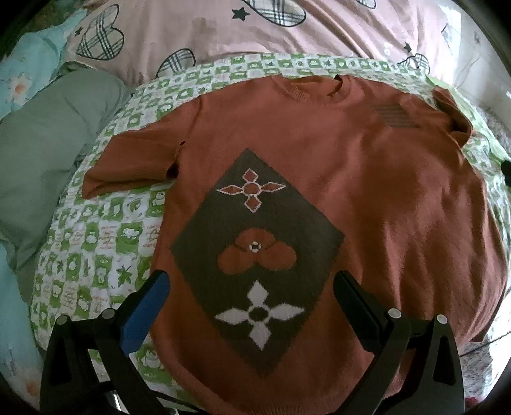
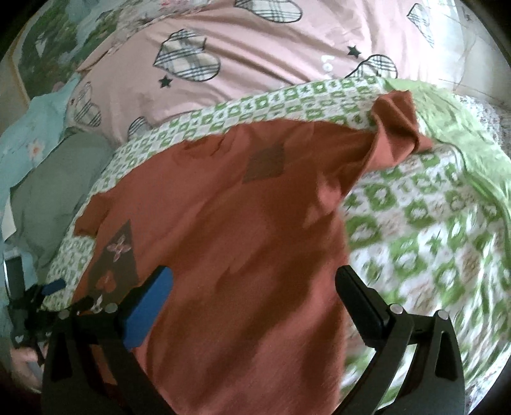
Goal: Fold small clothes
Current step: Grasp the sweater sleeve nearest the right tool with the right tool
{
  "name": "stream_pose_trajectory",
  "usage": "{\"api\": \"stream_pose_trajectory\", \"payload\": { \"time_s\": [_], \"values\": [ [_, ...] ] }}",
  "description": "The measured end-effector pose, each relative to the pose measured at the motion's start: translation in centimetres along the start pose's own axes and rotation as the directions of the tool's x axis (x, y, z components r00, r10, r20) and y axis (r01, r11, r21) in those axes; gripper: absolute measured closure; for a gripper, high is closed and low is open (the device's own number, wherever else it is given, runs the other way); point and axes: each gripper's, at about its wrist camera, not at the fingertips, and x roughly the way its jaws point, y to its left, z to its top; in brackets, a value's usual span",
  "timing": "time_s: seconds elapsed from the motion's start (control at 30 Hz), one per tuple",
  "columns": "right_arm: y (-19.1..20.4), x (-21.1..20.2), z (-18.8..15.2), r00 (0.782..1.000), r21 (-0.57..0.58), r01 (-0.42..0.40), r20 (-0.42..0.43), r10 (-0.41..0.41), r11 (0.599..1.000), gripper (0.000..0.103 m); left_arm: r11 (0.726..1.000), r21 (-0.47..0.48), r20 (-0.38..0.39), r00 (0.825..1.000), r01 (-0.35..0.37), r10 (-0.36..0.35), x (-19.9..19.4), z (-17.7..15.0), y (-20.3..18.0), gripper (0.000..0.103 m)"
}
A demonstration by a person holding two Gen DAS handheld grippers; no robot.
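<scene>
A small rust-orange knit sweater point(image 1: 367, 178) lies face up on a green-and-white checked blanket point(image 1: 95, 242). It has a brown diamond panel point(image 1: 255, 242) with flower motifs. Its left sleeve point(image 1: 127, 166) is spread out flat; the right sleeve point(image 2: 396, 121) is bunched up at the far right. My left gripper point(image 1: 250, 287) hovers open over the lower part of the diamond, holding nothing. My right gripper point(image 2: 254, 287) is open above the sweater's point(image 2: 239, 223) right half near the hem, also with nothing between its fingers. The other gripper point(image 2: 51, 287) shows at the left edge of the right wrist view.
A pink quilt point(image 1: 223, 28) with plaid hearts lies beyond the blanket. A grey-green cloth point(image 1: 54, 143) and light blue floral fabric point(image 1: 19, 73) sit to the left. Bare checked blanket point(image 2: 431, 223) spreads to the right of the sweater.
</scene>
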Motion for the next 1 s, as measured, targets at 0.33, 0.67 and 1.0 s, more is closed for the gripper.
{"api": "stream_pose_trajectory", "payload": {
  "time_s": [0.33, 0.67, 1.0],
  "values": [
    [-8.1, 2.8, 10.4, 0.99, 0.102, 0.109, 0.082, -0.118, 0.989, 0.034, 0.998, -0.054, -0.018, 0.999, 0.04, -0.041, 2.3, 2.7, 0.9, 0.001],
    [-22.0, 12.4, 22.8, 0.959, 0.279, 0.255, 0.052, -0.28, 0.926, 0.047, 0.996, -0.08, -0.103, 0.993, 0.049, -0.057, 6.4, 4.8, 0.4, 0.001],
    [-27.9, 20.9, 25.9, 0.942, 0.326, 0.333, -0.065, -0.33, 0.885, 0.069, 0.995, -0.065, -0.165, 0.982, 0.08, -0.09, 9.5, 5.5, -1.6, 0.001]
  ]
}}
